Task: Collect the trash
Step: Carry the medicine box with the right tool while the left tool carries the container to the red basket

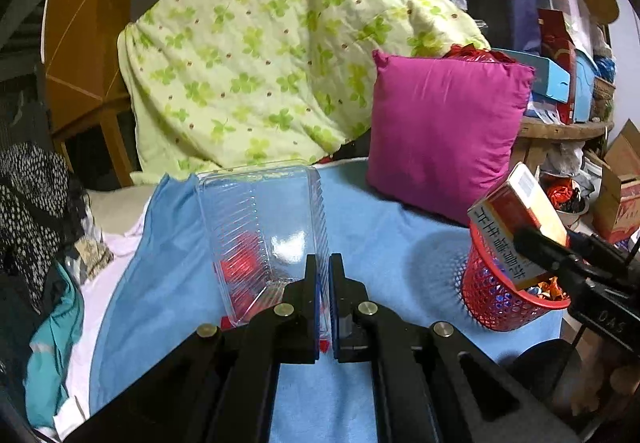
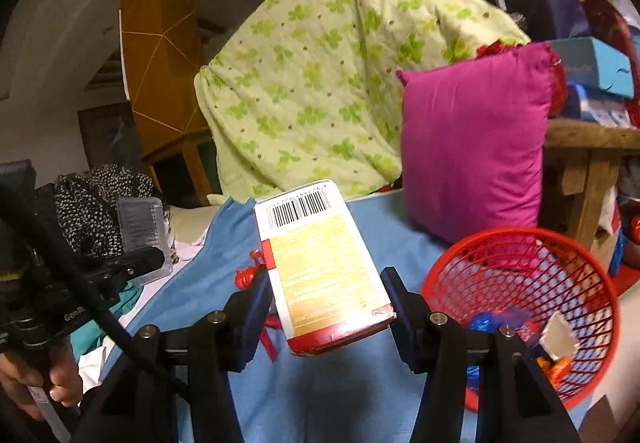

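Gripping the thin edge of a clear plastic tray point(image 1: 264, 239), the left gripper point(image 1: 324, 275) had its fingers drawn nearly together on that rim in the left wrist view. The tray stood tilted above the blue sheet point(image 1: 400, 243), just left of the red mesh basket point(image 1: 504, 295) that served as the bin. A red scrap showed through the tray's ribbed wall. Over the basket's rim, a red and yellow carton point(image 1: 516, 227) hung at a slant, pinched by the right gripper point(image 1: 536, 243), whose black fingers reached in from beyond the basket. Behind the basket leaned a magenta cushion point(image 1: 444, 131), and farther back a green clover-print quilt point(image 1: 272, 55) was heaped against the wall.

From the right wrist view, the right gripper point(image 2: 326, 297) was spread wide, its two blue pads pressed to the long sides of the carton point(image 2: 320, 267), barcode end pointing away. The carton was left of the basket point(image 2: 520, 303) and raised above the sheet point(image 2: 340, 395), not yet inside. Wrappers and a white paper scrap point(image 2: 558, 341) lay in the basket's bottom. A crumpled red wrapper point(image 2: 248, 277) rested on the sheet, left of the basket and beyond the carton. Far left of the basket, the left gripper point(image 2: 148, 259) carried the tray point(image 2: 142, 223), and the cushion point(image 2: 472, 147) stood behind the basket.
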`<state>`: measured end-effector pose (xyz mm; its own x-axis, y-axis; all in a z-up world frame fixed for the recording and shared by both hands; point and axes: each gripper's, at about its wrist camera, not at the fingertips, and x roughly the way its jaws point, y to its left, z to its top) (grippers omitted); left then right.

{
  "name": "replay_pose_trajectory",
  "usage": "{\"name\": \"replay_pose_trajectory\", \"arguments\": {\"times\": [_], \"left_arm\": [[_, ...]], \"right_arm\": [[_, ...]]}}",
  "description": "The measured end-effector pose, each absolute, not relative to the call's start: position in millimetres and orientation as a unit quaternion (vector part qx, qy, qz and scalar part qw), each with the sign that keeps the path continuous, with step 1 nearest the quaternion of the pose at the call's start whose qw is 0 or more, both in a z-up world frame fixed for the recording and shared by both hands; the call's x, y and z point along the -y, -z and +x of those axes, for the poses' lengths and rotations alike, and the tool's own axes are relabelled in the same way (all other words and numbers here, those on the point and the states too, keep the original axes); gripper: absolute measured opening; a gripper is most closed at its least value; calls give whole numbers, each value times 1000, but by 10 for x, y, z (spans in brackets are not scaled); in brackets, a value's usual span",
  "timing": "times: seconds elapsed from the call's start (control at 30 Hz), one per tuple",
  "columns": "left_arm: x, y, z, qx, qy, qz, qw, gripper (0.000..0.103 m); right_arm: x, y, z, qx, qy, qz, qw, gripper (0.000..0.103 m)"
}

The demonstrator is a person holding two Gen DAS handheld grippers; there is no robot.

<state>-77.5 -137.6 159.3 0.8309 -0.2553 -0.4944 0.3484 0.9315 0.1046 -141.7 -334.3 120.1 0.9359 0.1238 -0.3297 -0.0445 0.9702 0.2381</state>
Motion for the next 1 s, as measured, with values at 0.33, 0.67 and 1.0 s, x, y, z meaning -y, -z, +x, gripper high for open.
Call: {"name": "replay_pose_trajectory", "arguments": {"times": [0.33,0.67,1.0], "left_arm": [[1725,-1721,-915,-217,164,130,953,4],[2153,-1773,-984,-201,182,163,949,4],[2543,-1738,-1044,-195,206,191,940,4]], "right_arm": [[3686,-1301,-1737,-144,-11,127,981,57],[3995,-1345,-1887,-126,14,144,981,57],[4264,-1307,-1986,-121,36,163,979,57]]}}
